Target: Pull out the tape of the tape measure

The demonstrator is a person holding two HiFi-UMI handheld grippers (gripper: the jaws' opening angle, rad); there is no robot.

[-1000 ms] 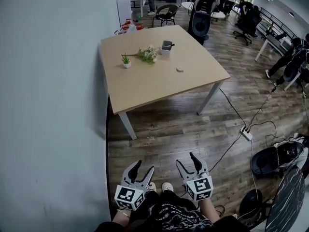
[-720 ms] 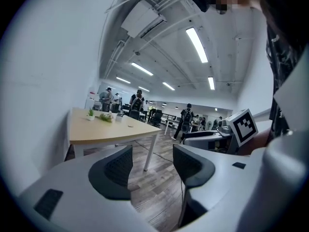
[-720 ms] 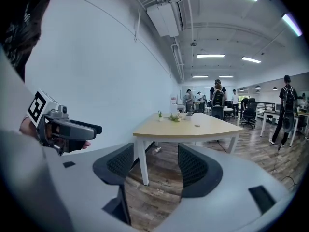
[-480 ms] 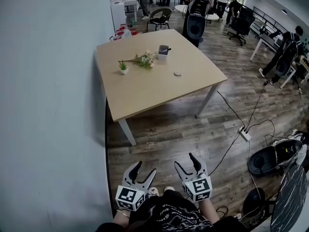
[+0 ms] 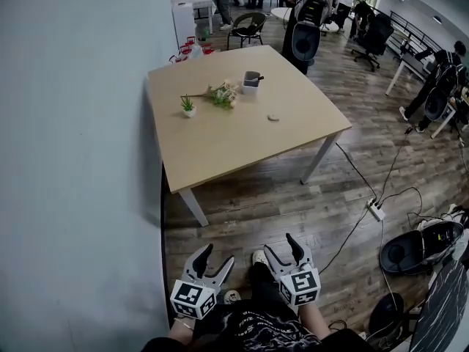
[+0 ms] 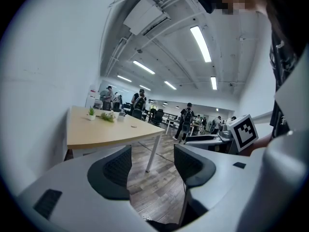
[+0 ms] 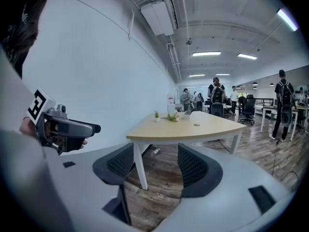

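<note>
Left gripper (image 5: 217, 257) and right gripper (image 5: 280, 245) fingers just spread open, both empty, well apart from the tabletop (image 5: 220, 149); what's likely the tape measure (image 5: 272, 117) could skid away if nudged off-centre

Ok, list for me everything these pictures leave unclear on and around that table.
- Small pale object on the table: too small in every view to say whether it is the tape measure.
- Grey cup, head view: its contents are too small to identify; only a dark bit sticks out.
- Table's far legs, head view: hidden by the tabletop.
- Striped thing, head view: cut off by the bottom-right edge.
</note>
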